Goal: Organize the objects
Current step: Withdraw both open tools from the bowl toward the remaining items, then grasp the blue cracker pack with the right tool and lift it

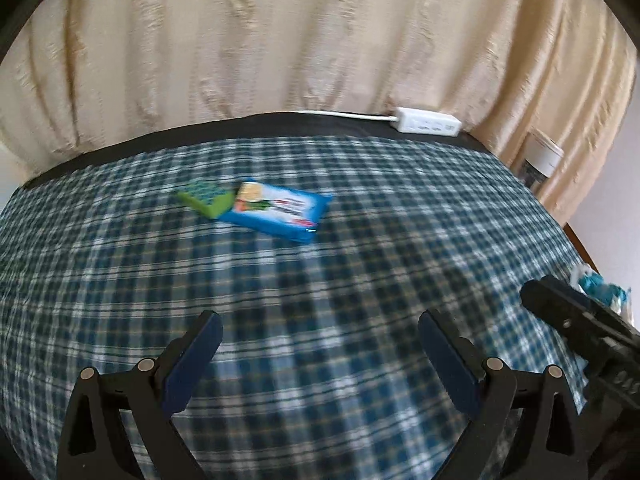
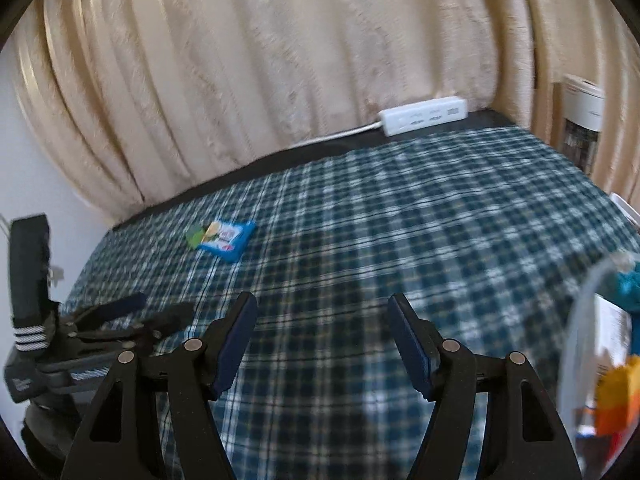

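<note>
- Backdrop: cream curtain (image 1: pixel 280 40) behind your table; white power strip (image 1: pixel 428 124) at the far edge.
- Surface: blue checked cloth (image 1: pixel 320 280), mostly bare.
- Items to sort: blue wipes packet (image 1: pixel 280 212) touching a small green packet (image 1: pixel 208 200), both lying flat at the far left.
- Container: clear bin (image 2: pixel 588 344) at your right, already holding things.
- Left gripper (image 1: pixel 320 344): jaws wide apart, nothing between them.
- Right gripper (image 2: pixel 322 336): jaws parted, empty.
- Step, as judged: approach. Next you need to reach forward to the packets and close on one.
</note>
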Motion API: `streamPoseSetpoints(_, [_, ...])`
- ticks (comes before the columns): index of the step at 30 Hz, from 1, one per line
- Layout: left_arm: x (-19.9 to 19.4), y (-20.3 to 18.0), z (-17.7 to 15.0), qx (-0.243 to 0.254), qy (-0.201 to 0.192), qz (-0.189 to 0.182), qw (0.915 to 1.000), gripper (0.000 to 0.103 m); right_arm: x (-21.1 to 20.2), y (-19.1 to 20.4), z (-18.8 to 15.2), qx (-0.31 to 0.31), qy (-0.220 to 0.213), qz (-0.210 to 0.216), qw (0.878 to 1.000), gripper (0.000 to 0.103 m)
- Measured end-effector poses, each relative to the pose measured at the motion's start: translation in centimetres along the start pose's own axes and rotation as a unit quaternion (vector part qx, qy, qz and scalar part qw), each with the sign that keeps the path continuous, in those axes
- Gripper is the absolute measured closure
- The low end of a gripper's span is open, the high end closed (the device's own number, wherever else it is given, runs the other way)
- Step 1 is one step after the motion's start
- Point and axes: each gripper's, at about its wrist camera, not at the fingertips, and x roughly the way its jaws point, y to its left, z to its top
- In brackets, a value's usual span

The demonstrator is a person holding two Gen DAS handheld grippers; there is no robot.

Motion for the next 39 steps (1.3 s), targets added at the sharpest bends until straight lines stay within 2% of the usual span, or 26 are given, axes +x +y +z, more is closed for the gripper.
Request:
streamPoseSetpoints(5, [0.1, 2.4, 0.1, -0.011, -0.011, 0.048, 0.9987, 0.003, 2.9, 2.5, 0.5, -0.034, 0.02, 0.006, 0.999, 0.034])
streamPoseSetpoints(10, [0.5, 4.5, 0.6, -0.029, -0.015, 0.065, 0.9974, 0.003, 5.7, 4.6, 1.7, -0.072, 0.029, 0.012, 0.997, 0.034])
streamPoseSetpoints(16, [1.0, 6.0, 0.6, -0.042, -0.019, 0.096, 0.9944, 0.003, 9.4, 6.6, 3.5, -0.081, 0.037, 0.029, 0.996, 0.034])
streamPoseSetpoints(27, [1.8, 9.3, 1.2, -0.082, -0.006, 0.113, 0.9902, 0.003, 14.9, 10.7, 5.8, -0.124, 0.059, 0.068, 0.988, 0.034])
streamPoseSetpoints(39, [2.7, 11.3, 1.5, -0.111, 0.006, 0.128, 0.9855, 0.003, 20.0, 11.5, 7.5, -0.136, 0.113, 0.116, 0.977, 0.034])
